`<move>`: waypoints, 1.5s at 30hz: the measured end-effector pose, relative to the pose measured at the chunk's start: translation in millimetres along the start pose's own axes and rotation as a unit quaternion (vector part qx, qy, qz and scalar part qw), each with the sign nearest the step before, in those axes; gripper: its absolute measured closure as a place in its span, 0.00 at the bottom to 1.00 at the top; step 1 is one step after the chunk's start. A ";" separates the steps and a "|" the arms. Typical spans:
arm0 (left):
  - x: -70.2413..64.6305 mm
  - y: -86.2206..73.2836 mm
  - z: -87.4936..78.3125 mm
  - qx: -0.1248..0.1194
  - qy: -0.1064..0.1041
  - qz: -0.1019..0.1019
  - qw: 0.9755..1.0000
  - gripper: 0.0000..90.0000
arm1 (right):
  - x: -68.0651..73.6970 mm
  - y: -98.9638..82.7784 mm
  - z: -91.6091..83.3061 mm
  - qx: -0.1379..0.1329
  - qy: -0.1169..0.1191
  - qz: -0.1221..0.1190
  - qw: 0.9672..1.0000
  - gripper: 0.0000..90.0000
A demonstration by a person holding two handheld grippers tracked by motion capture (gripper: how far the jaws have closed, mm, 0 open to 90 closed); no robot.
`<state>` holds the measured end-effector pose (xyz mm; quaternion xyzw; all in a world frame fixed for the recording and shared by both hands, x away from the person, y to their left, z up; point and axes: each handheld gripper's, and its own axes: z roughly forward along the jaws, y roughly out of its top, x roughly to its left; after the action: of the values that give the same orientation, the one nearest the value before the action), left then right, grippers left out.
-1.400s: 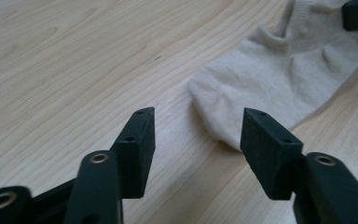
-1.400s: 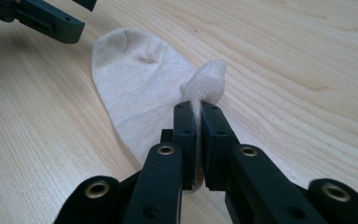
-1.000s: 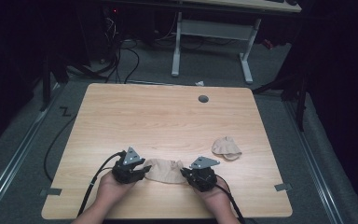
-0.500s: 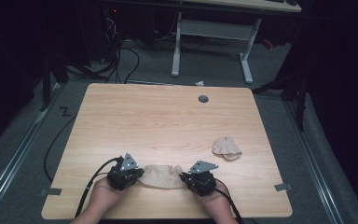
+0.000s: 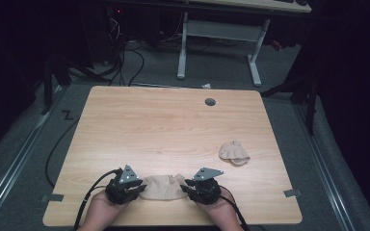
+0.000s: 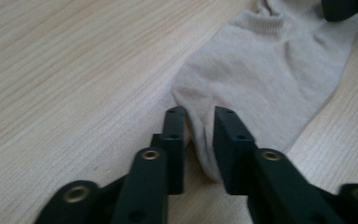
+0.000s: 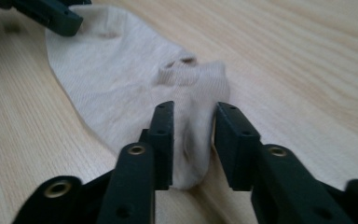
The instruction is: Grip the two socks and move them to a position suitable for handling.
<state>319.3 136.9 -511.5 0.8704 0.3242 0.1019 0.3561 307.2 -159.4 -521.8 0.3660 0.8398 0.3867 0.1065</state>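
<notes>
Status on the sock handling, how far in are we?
Early. Done: one beige ankle sock lies flat near the wooden table's front edge. In hand: the left tool pinches its toe end, and the right tool grips the other end. Left: the second beige sock lies crumpled and untouched farther right.
</notes>
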 end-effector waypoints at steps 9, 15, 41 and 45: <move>11.0 1.7 -12.9 -0.054 0.032 -0.009 0.998 0.56 | -18.0 2.0 -19.1 -0.034 -0.057 0.014 0.998 0.65; 25.2 1.0 -16.9 -0.077 0.049 -0.014 0.996 0.55 | -52.0 4.9 -34.4 -0.039 -0.132 0.042 0.990 0.60; 32.7 -0.2 -19.7 -0.078 0.048 -0.015 0.996 0.53 | -134.1 12.7 -12.9 0.056 -0.213 0.106 0.970 0.64; 32.5 -0.3 -19.3 -0.077 0.046 -0.016 0.996 0.53 | -135.5 10.4 -15.0 0.052 -0.216 0.109 0.969 0.77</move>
<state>336.3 168.4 -499.5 0.8295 0.3450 0.1608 0.4087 401.9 -257.9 -518.2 0.5357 0.7705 0.2635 0.2236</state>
